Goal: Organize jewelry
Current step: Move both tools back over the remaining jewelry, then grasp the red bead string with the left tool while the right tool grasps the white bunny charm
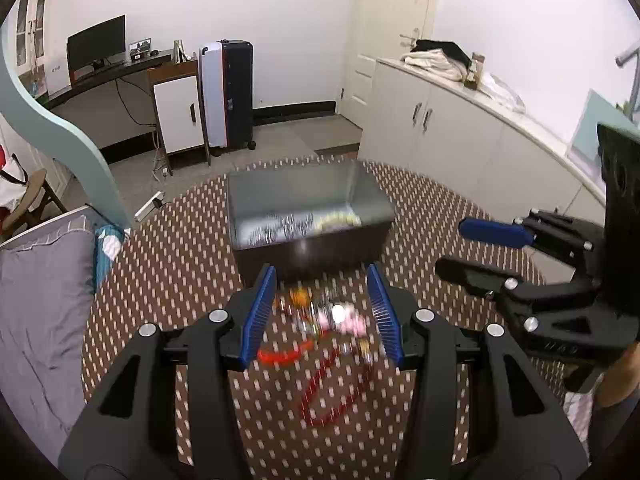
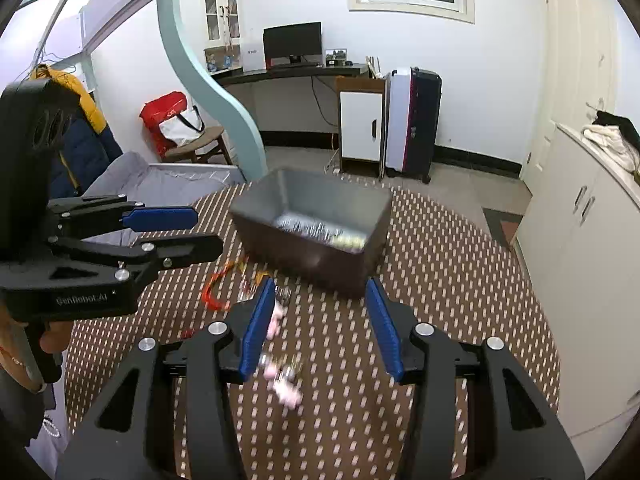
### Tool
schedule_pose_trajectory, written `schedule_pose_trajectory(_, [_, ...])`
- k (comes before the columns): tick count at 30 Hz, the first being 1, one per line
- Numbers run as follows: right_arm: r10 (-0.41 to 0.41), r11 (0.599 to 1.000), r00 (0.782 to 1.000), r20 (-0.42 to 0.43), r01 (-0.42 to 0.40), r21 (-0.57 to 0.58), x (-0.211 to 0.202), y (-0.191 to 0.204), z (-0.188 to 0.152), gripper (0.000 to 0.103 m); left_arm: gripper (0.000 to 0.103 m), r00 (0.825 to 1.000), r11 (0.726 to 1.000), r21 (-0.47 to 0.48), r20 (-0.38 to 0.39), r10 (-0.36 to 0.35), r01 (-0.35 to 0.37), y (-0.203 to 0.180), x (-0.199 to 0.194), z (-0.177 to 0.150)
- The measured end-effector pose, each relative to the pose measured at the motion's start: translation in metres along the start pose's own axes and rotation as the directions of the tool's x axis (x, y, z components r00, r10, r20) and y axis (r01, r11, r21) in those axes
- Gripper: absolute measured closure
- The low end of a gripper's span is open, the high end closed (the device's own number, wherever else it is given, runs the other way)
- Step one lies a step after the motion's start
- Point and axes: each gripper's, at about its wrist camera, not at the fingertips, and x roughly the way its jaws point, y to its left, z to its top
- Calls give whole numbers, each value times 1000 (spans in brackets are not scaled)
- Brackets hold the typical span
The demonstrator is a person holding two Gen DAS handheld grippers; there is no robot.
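**Both tools wide over the jewelry heap, box near the far edge**

I have the left tool (image 1: 324, 312) with its blue pads spread wide, nothing between them. It hovers above the loose jewelry pile (image 1: 324, 316) on the round table (image 1: 180, 264), which carries a brown cover with pale dashes. The pile is motion-blurred; I can make out a pink piece (image 1: 354, 324), an orange-red loop (image 1: 280, 356) on the left side of the heap, and a dark red bead strand (image 1: 332, 396) lying nearest to me. Finer items in the heap I cannot identify.

My right tool (image 2: 320, 324) is likewise spread wide and empty. In its view the pink piece (image 2: 284, 384) sits low, close beside its left pad, and the orange-red loop (image 2: 214, 288) lies further left, under the left tool (image 2: 200, 232) seen from the side. In the left wrist view the right tool (image 1: 464, 248) enters from the right edge, fingers apart.

The dark box (image 1: 308, 216) stands just beyond the pile, toward the far edge of the table. Its open top shows a grey interior with silvery and yellowish pieces (image 1: 300, 222) on the bottom, blurred.

A grey-covered bed (image 1: 36, 320) lies past the table's left edge.
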Motion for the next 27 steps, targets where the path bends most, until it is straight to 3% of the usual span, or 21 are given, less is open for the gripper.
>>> schedule_pose_trajectory(8, [-4, 1000, 997, -80, 4, 3, 0, 10, -48, 57, 56, 997, 996, 87, -74, 11, -5, -27, 9, -52])
schedule_pose_trajectory(18, [11, 1000, 994, -110, -10, 13, 0, 13, -65, 57, 56, 988, 992, 116, -141, 58, -42, -34, 33, -68])
schedule_pose_trajectory(21, [13, 1000, 993, -117, -12, 4, 4, 16, -66, 57, 62, 987, 992, 121, -151, 46, -28, -37, 39, -68])
schedule_pose_trajectory(23, [14, 1000, 992, -125, -15, -2, 8, 17, -65, 57, 70, 988, 991, 133, -152, 28, -7, -38, 39, -65])
schedule_pose_trajectory(25, [12, 1000, 991, -132, -13, -8, 12, 18, -64, 57, 87, 988, 989, 149, -150, 22, 0, -40, 38, -64])
schedule_pose_trajectory(27, [2, 1000, 990, -139, -5, -20, 16, 20, -63, 57, 91, 989, 987, 158, -148, 20, 4, -44, 38, -62])
